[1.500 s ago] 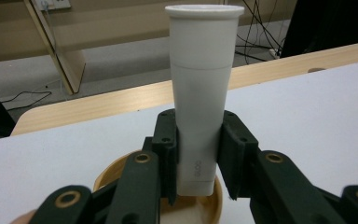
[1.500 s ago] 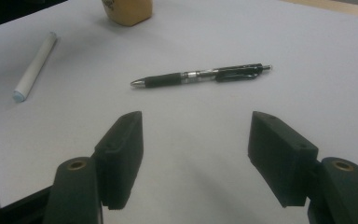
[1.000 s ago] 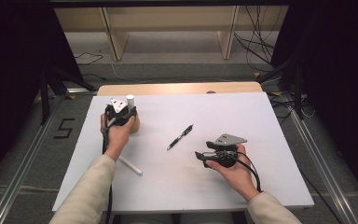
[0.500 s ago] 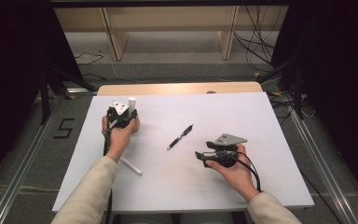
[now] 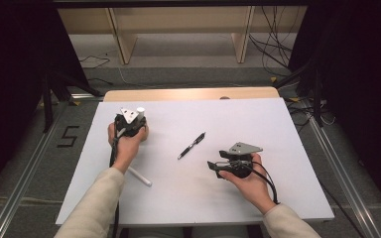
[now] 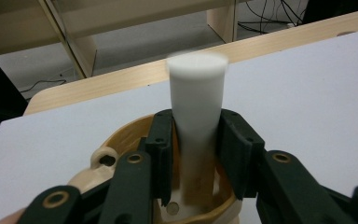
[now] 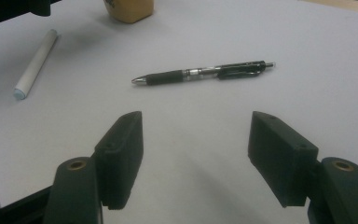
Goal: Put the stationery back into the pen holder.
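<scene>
your left tool (image 6: 193, 154) points down over the tan wooden cup (image 6: 121, 154); its jaws, just easing apart, flank the white plastic cylinder (image 6: 196, 93) standing inside, released.

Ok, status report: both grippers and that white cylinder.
Left gripper jaws just opening around white cylinder, upright in tan holder. Right gripper open, empty. Pen and white stick lie clear.

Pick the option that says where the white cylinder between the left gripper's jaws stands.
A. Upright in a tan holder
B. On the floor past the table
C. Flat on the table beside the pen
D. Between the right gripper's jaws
A: the white cylinder rises upright from the tan holder, between the jaws of the left gripper.
</scene>
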Available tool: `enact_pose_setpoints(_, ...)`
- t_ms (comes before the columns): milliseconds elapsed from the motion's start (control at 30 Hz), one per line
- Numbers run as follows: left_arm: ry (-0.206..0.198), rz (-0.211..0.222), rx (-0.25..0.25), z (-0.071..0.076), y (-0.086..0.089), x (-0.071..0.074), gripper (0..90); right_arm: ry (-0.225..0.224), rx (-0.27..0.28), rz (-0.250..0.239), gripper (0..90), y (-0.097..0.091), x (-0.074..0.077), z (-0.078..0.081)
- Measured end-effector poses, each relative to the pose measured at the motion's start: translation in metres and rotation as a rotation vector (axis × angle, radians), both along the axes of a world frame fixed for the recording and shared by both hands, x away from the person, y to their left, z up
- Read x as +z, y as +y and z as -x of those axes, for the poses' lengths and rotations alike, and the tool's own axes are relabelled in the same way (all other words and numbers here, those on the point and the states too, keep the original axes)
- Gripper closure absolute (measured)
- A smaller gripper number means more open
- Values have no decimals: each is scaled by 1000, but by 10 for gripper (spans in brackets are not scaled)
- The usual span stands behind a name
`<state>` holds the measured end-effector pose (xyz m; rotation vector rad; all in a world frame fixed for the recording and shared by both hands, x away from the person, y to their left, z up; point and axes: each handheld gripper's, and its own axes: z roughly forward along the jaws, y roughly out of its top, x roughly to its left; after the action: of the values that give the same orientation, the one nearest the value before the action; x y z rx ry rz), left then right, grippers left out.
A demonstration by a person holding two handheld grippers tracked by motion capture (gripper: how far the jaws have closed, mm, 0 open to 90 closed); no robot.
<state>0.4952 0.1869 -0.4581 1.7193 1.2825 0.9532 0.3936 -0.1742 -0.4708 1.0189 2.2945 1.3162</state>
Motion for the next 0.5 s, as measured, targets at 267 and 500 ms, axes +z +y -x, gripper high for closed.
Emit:
enact_pose_setpoints(267, -17, 35, -9, 3, 1, 4, 570, 1, 3, 1, 364, 1, 0, 0)
enact_pose_setpoints(500, -39, 27, -9, 7, -3, 9, 460, 1, -1, 0, 363, 0, 0, 0)
